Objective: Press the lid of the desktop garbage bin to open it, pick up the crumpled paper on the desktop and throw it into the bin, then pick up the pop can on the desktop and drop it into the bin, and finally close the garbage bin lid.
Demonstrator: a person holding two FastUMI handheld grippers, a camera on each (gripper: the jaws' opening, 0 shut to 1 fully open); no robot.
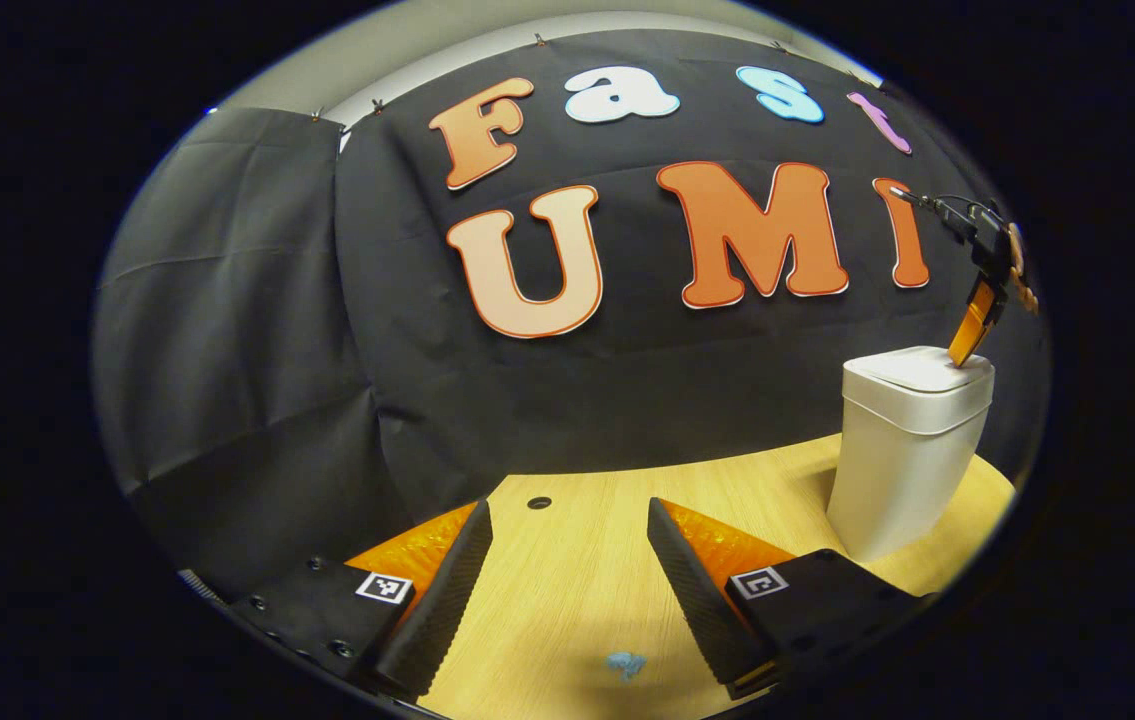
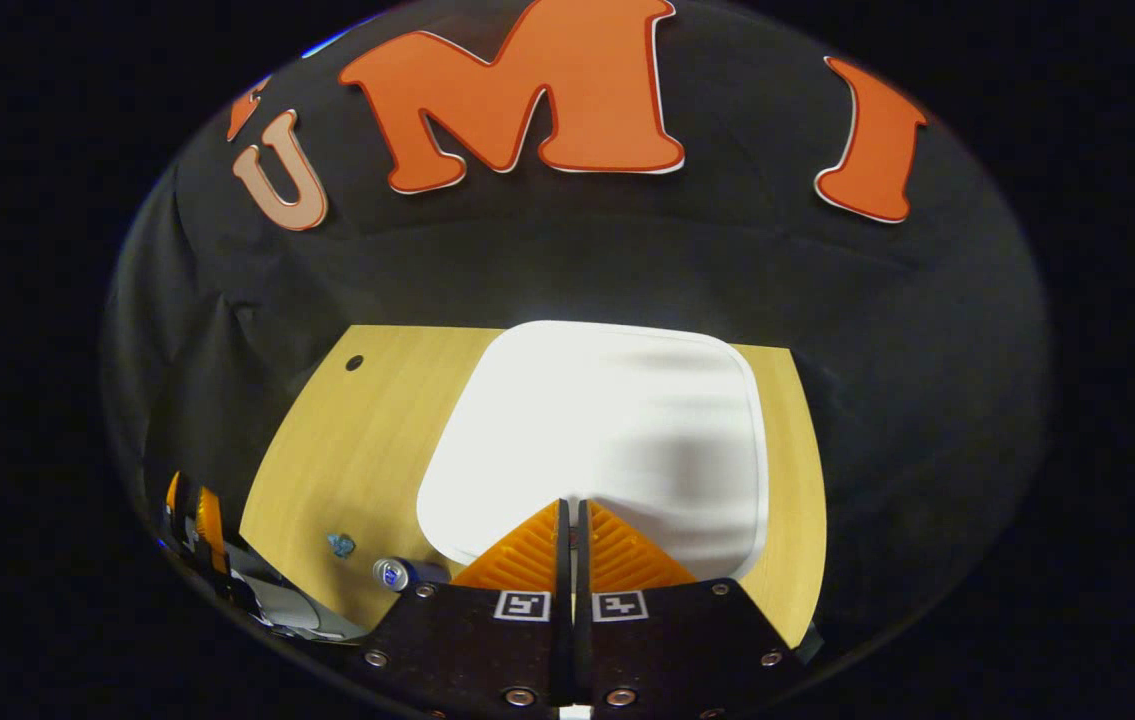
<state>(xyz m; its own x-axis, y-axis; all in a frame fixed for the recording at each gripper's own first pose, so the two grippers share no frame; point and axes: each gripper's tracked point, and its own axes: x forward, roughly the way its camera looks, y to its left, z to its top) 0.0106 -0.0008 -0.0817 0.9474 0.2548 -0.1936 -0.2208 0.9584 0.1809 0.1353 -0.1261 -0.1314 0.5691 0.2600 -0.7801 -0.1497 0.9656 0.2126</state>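
Pale wood-grain desk (image 1: 567,590) carries a tall white plastic garbage bin (image 1: 902,460) standing upright at its far right, lid (image 2: 607,430) flat and closed. In the left gripper view the right gripper (image 1: 967,350) slants down from above, its tip touching the lid's top; in the right gripper view its fingers (image 2: 617,545) are pressed together over the lid's near edge. The left gripper (image 1: 567,590) hovers low over the desk, fingers spread, with a small blue crumpled paper (image 1: 625,664) between them on the wood. A silver pop can (image 2: 397,573) lies on its side just left of the bin, its end facing the camera.
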